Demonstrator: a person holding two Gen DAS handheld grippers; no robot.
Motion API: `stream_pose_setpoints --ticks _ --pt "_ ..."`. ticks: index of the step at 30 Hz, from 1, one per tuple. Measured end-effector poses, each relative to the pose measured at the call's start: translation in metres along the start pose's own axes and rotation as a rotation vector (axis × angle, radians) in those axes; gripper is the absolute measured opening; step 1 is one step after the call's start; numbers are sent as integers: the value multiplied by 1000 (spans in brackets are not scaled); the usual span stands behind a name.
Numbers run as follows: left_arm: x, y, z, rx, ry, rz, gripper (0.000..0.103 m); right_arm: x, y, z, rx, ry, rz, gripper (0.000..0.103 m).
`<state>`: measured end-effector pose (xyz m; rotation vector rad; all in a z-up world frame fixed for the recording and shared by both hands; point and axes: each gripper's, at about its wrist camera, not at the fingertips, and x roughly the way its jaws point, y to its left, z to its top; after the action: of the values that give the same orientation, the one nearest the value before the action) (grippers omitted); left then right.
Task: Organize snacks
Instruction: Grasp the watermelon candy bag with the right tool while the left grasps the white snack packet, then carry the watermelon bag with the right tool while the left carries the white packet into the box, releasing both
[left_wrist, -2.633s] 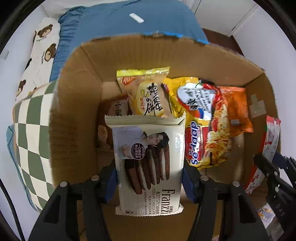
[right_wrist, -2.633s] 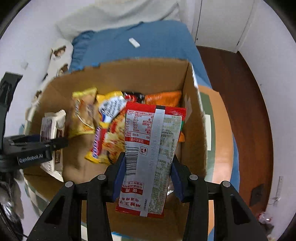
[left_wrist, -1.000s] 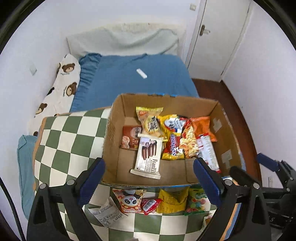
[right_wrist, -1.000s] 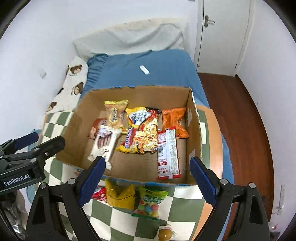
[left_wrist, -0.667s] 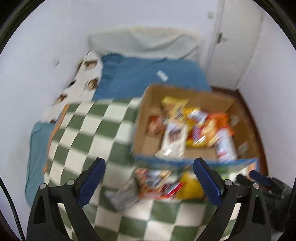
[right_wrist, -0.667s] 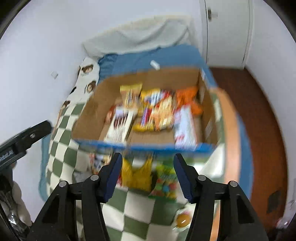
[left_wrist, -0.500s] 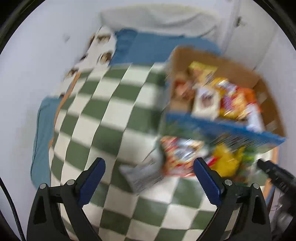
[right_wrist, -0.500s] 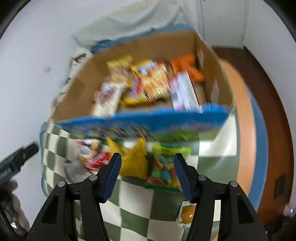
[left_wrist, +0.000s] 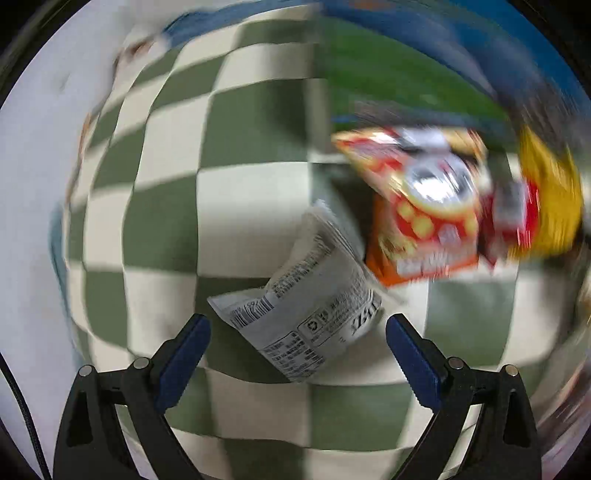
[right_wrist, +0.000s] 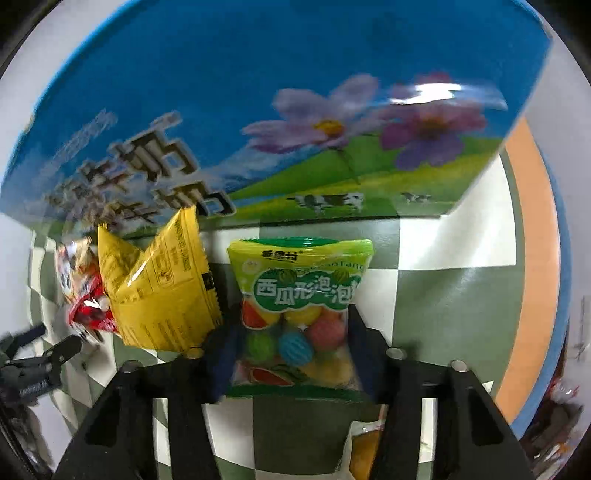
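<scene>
The right gripper (right_wrist: 291, 354), its jaws just closing, is pinching a green candy bag (right_wrist: 299, 306) lying on the checked cloth (right_wrist: 454, 314) before the box (right_wrist: 258, 110). The left gripper (left_wrist: 297, 349) is gaping wide over a white packet (left_wrist: 314, 295), holding nothing.

The right gripper (right_wrist: 291, 341) is pointed down at a green-and-white checked cloth (right_wrist: 454, 310). Its jaws have just been closing, and a green candy bag (right_wrist: 299, 295) full of coloured balls is seen between them, with both pads at the bag's edges. A yellow packet (right_wrist: 162, 288) is propped just left of the bag, and a red packet (right_wrist: 86, 314) lies partly under it. Behind them the blue printed side of a box (right_wrist: 258, 110) is seen, with flowers and cows on it. The left gripper (right_wrist: 40, 354) is seen at the left edge, blurred
</scene>
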<state>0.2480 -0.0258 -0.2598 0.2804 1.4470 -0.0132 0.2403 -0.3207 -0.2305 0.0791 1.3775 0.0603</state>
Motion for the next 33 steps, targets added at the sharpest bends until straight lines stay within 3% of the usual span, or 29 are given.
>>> stream_pose_setpoints --ticks 3,10,11,12,16,19,22,25,27,31,33 --pt "-1 -14 -7 163 -23 70 97 -1 5 -12 -18 27 -8 53" --pt "14 -44 4 320 -31 88 96 1 27 -64 -64 110 -3 53" --pt "16 -45 5 320 -35 76 81 2 30 -69 -64 111 -9 53" --pt "18 -43 7 306 -31 58 59 3 33 -71 -66 108 -17 53" --pt "12 -15 -1 88 9 -37 57 2 38 -82 -53 107 -23 53" --pt "14 16 -24 -169 98 -197 56 2 47 -103 -61 126 -1 53" --pt "25 30 -51 -324 159 -300 58 3 57 -129 -81 165 49 53" --pt "39 32 -61 -375 185 -345 62 8 65 -145 -88 183 76 54" --pt "41 27 -59 -351 183 -340 65 14 63 -150 -63 175 82 60" --pt "33 8 -58 -275 144 -256 65 21 59 -139 -31 178 95 63" --pt "26 0 -61 -266 122 -230 56 23 67 -134 -48 167 75 58"
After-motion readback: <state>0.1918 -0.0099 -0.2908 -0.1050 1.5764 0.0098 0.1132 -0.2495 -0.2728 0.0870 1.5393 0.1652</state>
